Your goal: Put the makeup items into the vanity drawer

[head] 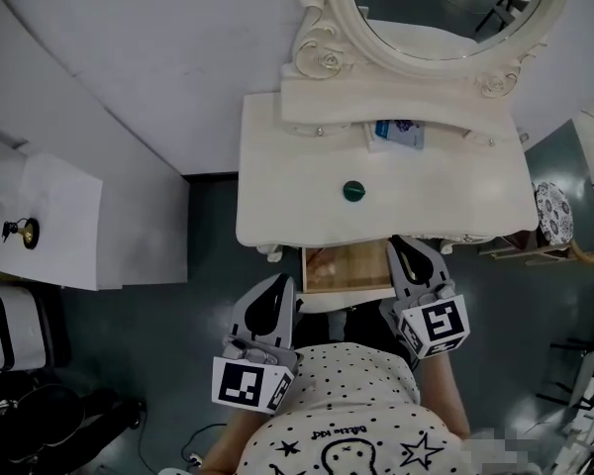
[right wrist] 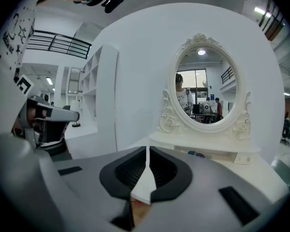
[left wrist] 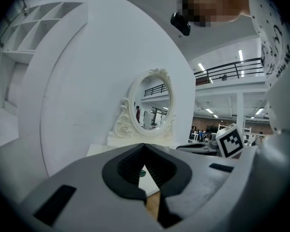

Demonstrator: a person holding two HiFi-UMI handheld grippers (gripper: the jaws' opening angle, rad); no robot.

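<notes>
shirt lettering unreadable; left tool, right tool closed beside drawer.

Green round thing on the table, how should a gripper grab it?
Pinch the green round thing across its rim, coming down from above. It looks low and round and sits alone on the vanity top, so jaws would likely fit either side.

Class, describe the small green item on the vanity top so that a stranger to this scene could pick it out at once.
Find the white vanity with the oval mirror. Near the middle of its flat top sits a small round green item. It is alone on bare surface, while the blue and white box is tucked under the mirror's shelf.
</notes>
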